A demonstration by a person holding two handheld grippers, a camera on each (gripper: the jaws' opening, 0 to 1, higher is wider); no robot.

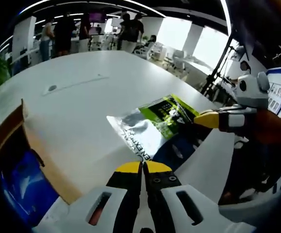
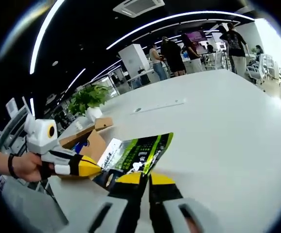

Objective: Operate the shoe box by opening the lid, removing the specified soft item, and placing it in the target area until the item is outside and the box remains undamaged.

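Pouch held over the table

Your right gripper (image 2: 145, 178) clamps the foil pouch (image 2: 133, 156); your left gripper (image 1: 143, 167) has its fingers together beside the open box (image 1: 21, 165).

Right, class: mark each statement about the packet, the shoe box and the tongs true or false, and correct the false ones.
1. The green and silver packet lies inside the shoe box. False: it is outside, over the table beside the box.
2. The shoe box is open. True: its blue inside shows.
3. The right tongs are wide open, clear of the packet. False: they are closed on its edge.
4. A potted plant stands beyond the box. True.
5. The table is dark wood. False: it is white.
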